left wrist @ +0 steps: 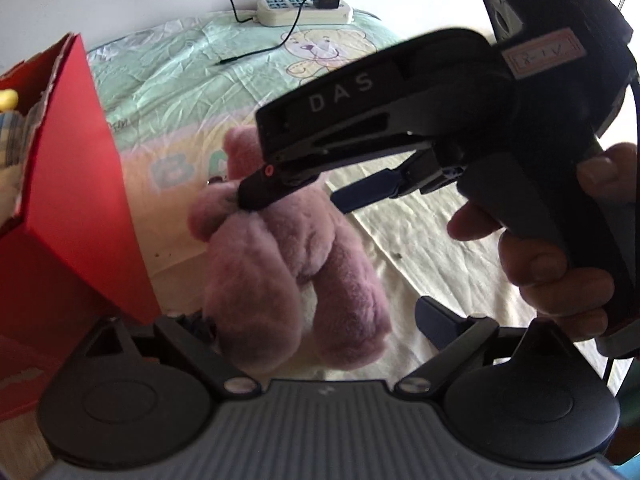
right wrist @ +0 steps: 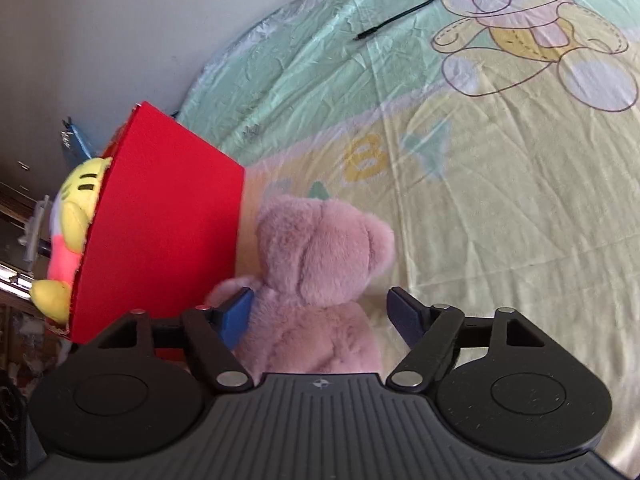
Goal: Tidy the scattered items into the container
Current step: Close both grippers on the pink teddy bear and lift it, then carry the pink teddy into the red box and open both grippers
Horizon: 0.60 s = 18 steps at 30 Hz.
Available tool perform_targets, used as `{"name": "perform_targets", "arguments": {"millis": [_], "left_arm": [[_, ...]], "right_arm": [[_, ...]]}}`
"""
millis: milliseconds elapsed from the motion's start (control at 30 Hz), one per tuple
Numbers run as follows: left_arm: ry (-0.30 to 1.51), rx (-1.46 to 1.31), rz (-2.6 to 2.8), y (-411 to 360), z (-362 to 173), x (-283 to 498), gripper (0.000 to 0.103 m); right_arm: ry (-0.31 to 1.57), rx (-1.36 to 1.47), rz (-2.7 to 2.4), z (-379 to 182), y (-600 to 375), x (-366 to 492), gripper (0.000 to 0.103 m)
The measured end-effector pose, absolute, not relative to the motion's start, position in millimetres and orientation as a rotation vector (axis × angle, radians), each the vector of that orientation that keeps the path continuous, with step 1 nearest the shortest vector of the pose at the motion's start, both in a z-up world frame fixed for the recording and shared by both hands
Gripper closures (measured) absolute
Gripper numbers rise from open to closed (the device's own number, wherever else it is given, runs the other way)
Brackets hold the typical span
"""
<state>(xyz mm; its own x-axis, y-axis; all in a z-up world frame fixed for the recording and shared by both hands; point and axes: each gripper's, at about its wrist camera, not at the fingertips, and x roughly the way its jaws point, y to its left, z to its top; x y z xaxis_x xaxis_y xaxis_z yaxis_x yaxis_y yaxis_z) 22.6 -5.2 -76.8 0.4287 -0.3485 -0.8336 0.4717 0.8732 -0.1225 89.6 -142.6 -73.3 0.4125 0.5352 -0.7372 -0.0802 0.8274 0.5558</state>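
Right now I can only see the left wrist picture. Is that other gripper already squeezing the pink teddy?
Observer: No. In the right wrist view the right gripper is open, with one blue finger on each side of the pink teddy.
Operator: What's the yellow bit in the red box?
Observer: A yellow plush toy with dark stripes. It sticks out of the open top of the red box.
Operator: Does the teddy face that gripper?
Observer: It seems not. That camera shows the back of its head and no face.
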Motion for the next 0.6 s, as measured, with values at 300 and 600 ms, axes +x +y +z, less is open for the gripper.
{"name": "perform_targets", "arguments": {"millis": [300,600], "left_arm": [[1.036,0.161,-0.542,-11.2,-85.6,7.4,0.028],[1.043,0.245,-0.634,-23.3,-86.5,-28.9,0.016]], "right_arm": [[1.050,0.302,0.426,-69.4,-122.3,61.2,0.044],[1.042,0.300,0.404,-67.8,-139.0,15.4,0.044]]}}
